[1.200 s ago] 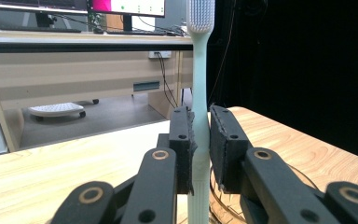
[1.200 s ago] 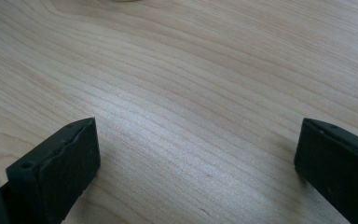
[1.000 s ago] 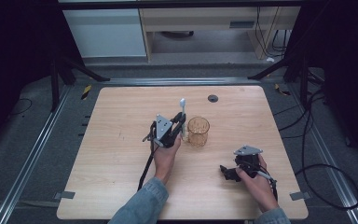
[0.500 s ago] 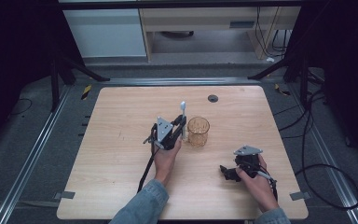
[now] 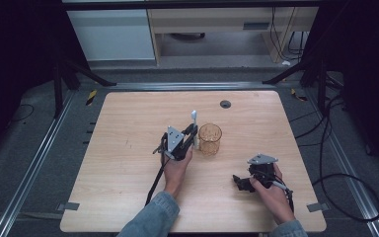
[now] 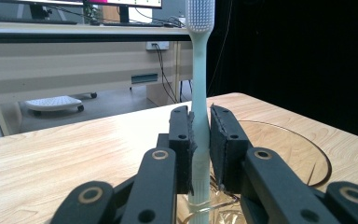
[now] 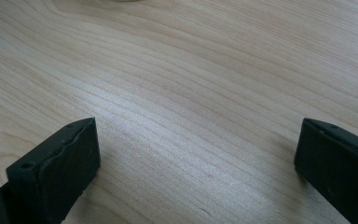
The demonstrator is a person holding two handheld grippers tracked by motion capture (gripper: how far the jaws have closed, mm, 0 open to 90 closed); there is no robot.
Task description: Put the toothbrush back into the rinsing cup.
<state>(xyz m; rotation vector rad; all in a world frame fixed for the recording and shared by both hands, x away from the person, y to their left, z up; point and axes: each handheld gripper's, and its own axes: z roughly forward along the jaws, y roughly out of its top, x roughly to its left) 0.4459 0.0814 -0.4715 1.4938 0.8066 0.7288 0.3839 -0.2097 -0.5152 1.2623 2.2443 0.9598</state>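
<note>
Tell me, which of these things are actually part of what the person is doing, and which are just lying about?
In use:
- toothbrush, upright, clamped in the left gripper
- amber glass cup, right beside the toothbrush

Lying about:
- small dark round thing near the table's far edge
- right gripper, jaws open over bare table, holding nothing

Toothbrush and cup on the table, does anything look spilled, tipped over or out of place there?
Nothing stands out. The toothbrush stands upright, clamped in the left claw beside the upright amber cup. The right claw rests open on bare wood.
</note>
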